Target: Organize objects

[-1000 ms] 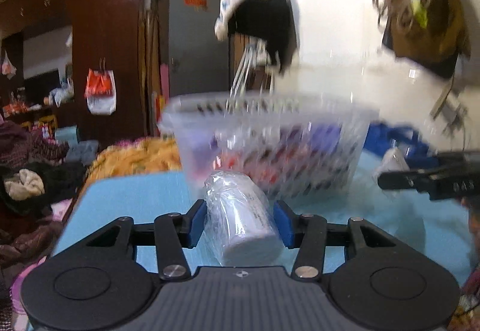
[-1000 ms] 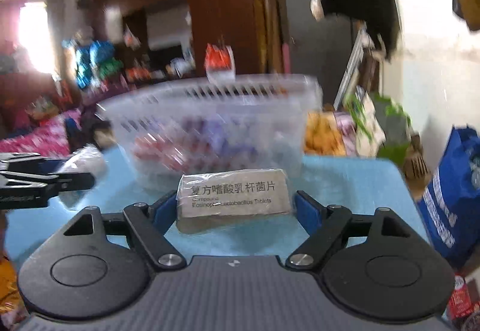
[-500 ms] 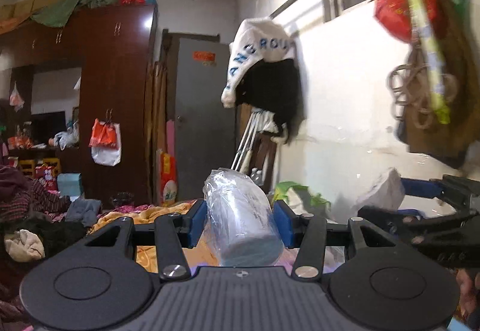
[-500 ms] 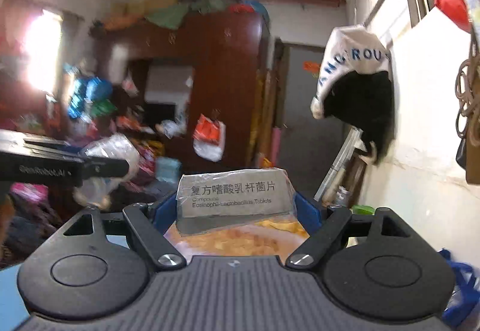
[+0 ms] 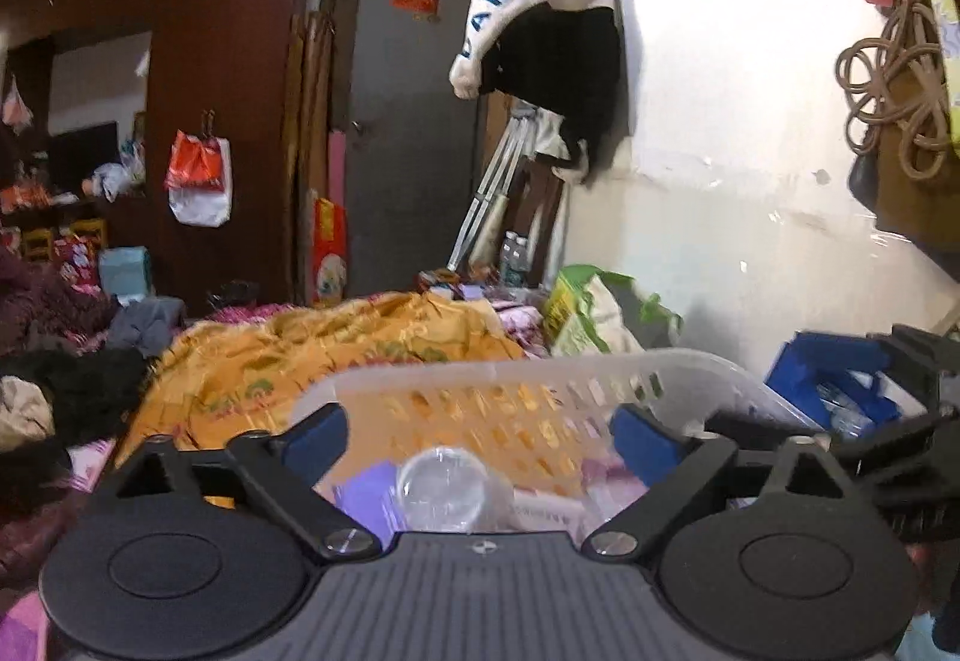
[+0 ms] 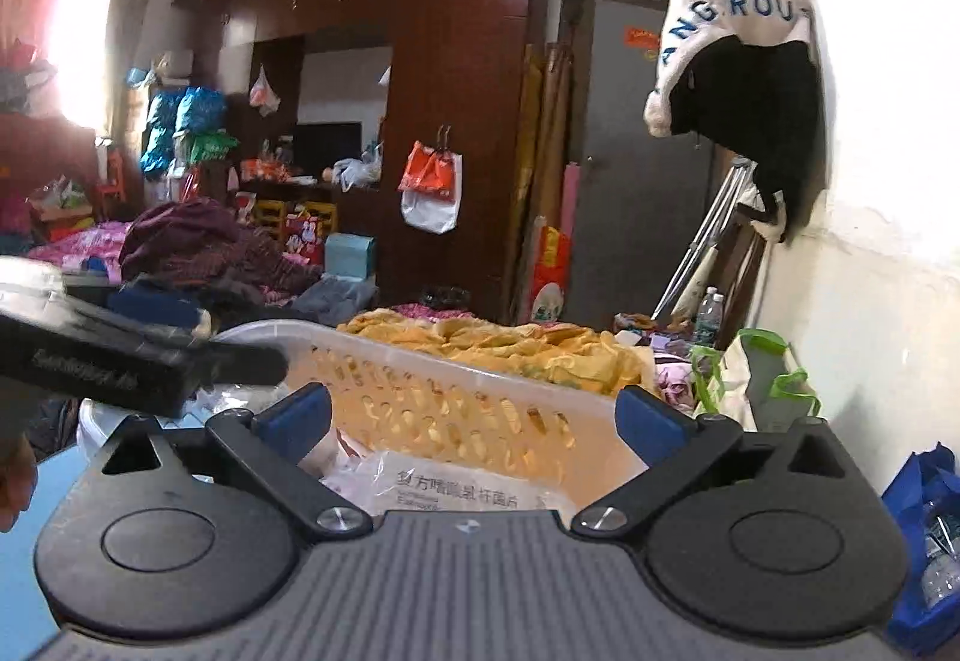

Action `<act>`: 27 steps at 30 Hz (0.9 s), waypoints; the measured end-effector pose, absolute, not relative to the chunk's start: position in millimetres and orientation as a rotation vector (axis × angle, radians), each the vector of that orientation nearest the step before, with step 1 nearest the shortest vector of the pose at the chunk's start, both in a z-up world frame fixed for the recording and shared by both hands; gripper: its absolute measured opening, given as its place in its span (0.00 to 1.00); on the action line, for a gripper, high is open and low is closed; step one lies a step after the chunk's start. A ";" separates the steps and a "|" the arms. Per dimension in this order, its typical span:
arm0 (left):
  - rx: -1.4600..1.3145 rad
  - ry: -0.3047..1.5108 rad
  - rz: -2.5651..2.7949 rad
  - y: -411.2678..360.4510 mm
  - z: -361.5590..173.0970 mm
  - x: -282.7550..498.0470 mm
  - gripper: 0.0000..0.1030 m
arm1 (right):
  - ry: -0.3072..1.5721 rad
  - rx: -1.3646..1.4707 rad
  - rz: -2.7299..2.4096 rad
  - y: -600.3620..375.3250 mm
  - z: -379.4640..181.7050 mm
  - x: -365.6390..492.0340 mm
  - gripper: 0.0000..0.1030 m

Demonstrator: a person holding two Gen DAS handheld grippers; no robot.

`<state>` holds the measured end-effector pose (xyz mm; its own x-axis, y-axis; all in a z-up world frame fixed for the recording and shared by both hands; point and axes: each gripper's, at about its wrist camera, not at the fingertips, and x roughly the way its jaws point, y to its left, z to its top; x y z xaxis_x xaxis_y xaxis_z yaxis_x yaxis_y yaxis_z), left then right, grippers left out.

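Jaws just opened; bottle (image 5: 442, 490), box (image 6: 456, 487) below in basket (image 5: 540, 370).

your window (image 6: 78, 43) blows out at the left; the white wall (image 5: 750, 133) glares, and fisheye bends the edges.

A table (image 6: 18, 589) with a light blue top shows only as a strip at the lower left of the right wrist view. On it stands a translucent white perforated basket (image 6: 456, 361), holding a clear-wrapped white bottle (image 5: 441, 493), a wrapped medicine box (image 6: 444, 487) printed in Chinese, and purple packets (image 5: 366, 487).
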<state>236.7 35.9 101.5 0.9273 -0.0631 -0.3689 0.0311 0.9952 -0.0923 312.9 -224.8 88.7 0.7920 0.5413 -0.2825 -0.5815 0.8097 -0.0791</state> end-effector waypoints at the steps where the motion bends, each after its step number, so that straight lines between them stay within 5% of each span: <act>1: -0.084 0.366 -0.054 35.6 101.9 231.2 0.97 | 0.247 -0.145 0.624 -229.7 90.3 310.1 1.00; 27: 0.073 0.315 0.054 -4.2 102.5 157.2 0.97 | 0.262 -0.123 0.573 -255.6 85.7 279.2 1.00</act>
